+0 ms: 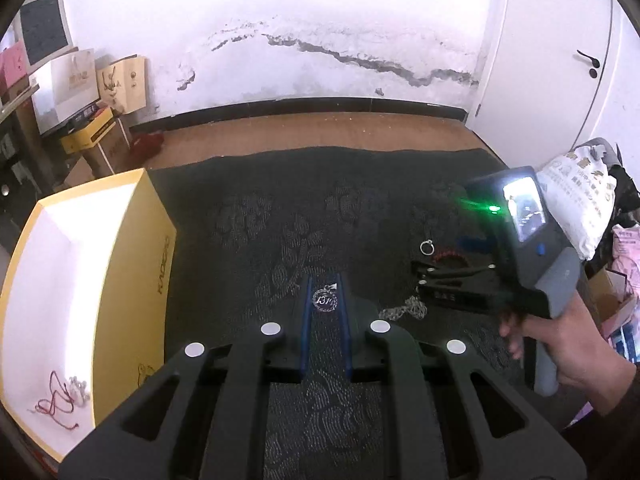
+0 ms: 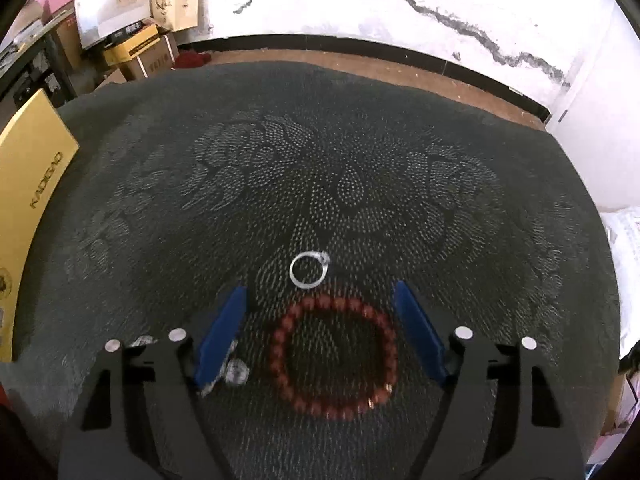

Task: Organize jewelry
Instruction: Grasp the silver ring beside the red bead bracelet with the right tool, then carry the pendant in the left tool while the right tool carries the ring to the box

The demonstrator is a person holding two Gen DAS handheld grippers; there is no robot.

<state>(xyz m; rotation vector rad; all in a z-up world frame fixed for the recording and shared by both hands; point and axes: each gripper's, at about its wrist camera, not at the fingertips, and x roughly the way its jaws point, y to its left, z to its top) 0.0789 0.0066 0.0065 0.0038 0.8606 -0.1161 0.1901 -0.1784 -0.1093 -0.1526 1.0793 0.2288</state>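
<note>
My left gripper (image 1: 326, 300) is shut on a round silver pendant (image 1: 325, 301); its silver chain (image 1: 404, 309) trails on the dark cloth to the right. My right gripper (image 2: 320, 300) is open, its blue fingers (image 2: 222, 338) on either side of a red bead bracelet (image 2: 334, 356) lying on the cloth. A silver ring (image 2: 309, 269) lies just beyond the bracelet. In the left wrist view the ring (image 1: 427, 246) and bracelet (image 1: 450, 257) show by the right gripper (image 1: 424, 278). A yellow box (image 1: 80, 288) at left holds a red cord (image 1: 56, 402) and a silver piece (image 1: 78, 386).
A dark patterned cloth (image 2: 320, 160) covers the table. Stacked cartons and bags (image 1: 92, 92) stand at the far left by the white wall. A white sack (image 1: 576, 204) and pink packs sit at the right edge.
</note>
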